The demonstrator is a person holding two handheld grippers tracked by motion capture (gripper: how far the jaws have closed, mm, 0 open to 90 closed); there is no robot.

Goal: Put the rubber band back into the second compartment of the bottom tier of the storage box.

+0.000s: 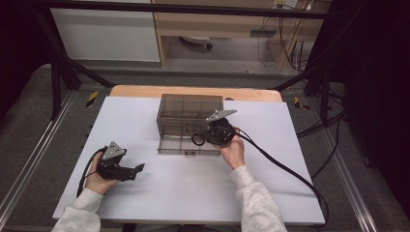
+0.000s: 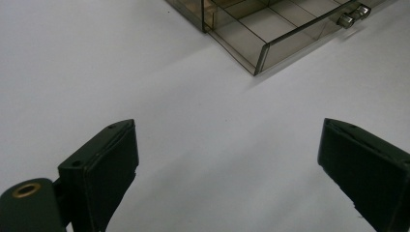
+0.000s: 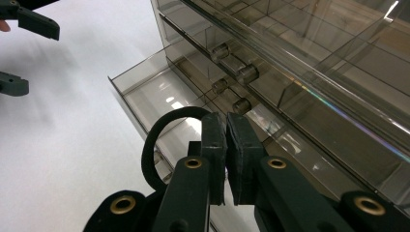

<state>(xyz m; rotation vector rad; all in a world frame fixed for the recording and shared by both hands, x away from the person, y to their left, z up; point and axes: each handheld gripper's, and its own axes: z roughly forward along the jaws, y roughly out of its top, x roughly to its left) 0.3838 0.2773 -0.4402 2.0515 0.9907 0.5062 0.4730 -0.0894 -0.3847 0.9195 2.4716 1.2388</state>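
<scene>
White surface carries a drawer box; my right hand-held gripper, clenched on a black band, hovers over the open drawer. Left hand-held gripper rests released. Next, I'd drop the band inside.

One drawer cabinet, two hand-held grippers.

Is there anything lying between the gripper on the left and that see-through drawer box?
No. In the high view, bare white table lies between the left gripper and the drawer box; the left gripper view shows the same.
</scene>
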